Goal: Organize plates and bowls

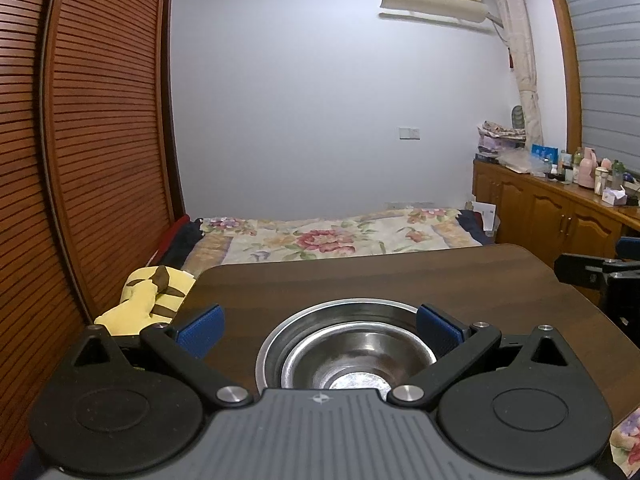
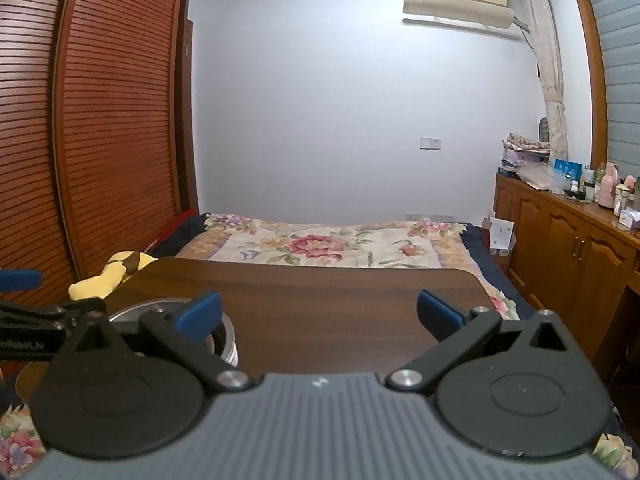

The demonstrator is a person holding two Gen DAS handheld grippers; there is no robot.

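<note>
The left gripper (image 1: 318,326) is spread wide and holds nothing, its blue pads (image 1: 200,330) either side of the steel bowl (image 1: 352,360), which sits nested in a plate (image 1: 276,336) on the table (image 1: 360,276). The right gripper (image 2: 318,312) is equally wide and empty over bare wood, with the stack at its left. The dishes look nested already; any lift should probably pinch one rim squarely, since polished steel may slip.

Dim, bluish indoor light; sharp focus, strong fisheye bending and dark corners.
</note>
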